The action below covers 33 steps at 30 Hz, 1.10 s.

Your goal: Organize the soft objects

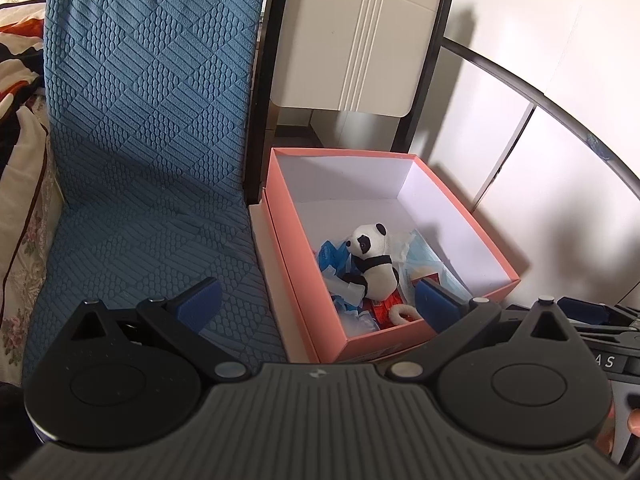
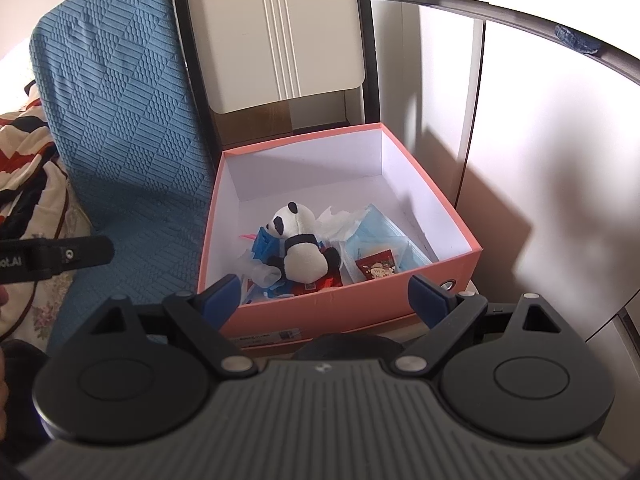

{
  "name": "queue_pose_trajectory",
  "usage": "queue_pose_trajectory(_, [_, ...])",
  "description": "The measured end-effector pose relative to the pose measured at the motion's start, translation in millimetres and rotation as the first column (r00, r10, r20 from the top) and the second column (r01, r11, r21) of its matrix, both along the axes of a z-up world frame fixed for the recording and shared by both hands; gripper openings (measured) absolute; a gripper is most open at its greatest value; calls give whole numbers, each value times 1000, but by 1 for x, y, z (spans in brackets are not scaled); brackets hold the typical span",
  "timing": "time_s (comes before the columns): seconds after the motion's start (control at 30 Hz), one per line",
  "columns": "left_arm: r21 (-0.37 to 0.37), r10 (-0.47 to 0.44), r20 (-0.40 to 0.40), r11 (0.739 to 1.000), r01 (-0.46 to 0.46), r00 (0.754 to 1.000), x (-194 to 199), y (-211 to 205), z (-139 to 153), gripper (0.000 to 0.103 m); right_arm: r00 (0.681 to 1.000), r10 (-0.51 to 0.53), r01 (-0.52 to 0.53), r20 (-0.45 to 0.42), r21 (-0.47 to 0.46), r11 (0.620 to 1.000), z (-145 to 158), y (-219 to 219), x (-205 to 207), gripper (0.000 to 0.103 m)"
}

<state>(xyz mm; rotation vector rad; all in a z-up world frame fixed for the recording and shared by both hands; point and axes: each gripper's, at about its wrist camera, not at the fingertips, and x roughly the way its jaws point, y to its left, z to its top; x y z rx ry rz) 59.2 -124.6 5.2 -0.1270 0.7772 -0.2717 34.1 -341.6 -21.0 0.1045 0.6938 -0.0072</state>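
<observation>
At the far left a patterned blanket (image 1: 18,128) lies bunched beside a blue quilted chair cushion (image 1: 152,140), whose seat is bare. Just right of the cushion's edge stands an open pink box (image 2: 328,308), lid off, in front of a cream chair back (image 2: 276,32). Inside, toward the box's near wall, a plush panda (image 2: 300,248) sits upright on blue wrappers, tissue, a packaged face mask (image 2: 380,236) and a red snack packet (image 2: 374,268). The left gripper (image 1: 318,300) and the right gripper (image 2: 326,296) both hover short of the box, fingers spread wide and empty. The panda looks like the next pick: come down over its soft body, close gently across the torso, and lift straight up so the loose wrappers stay behind.
</observation>
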Motion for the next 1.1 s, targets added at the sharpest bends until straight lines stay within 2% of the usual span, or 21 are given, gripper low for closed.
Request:
queue_pose_trajectory(0.4, [7, 5, -1, 1000, -5, 1000, -1, -1, -1, 103, 1000, 8, -8, 8, -31, 999, 2, 1, -1, 92])
queue_pose_trajectory(1.1, [10, 11, -9, 1000, -11, 1000, -2, 1, -6, 103, 1000, 10, -10, -6, -12, 1000, -2, 3, -1, 92])
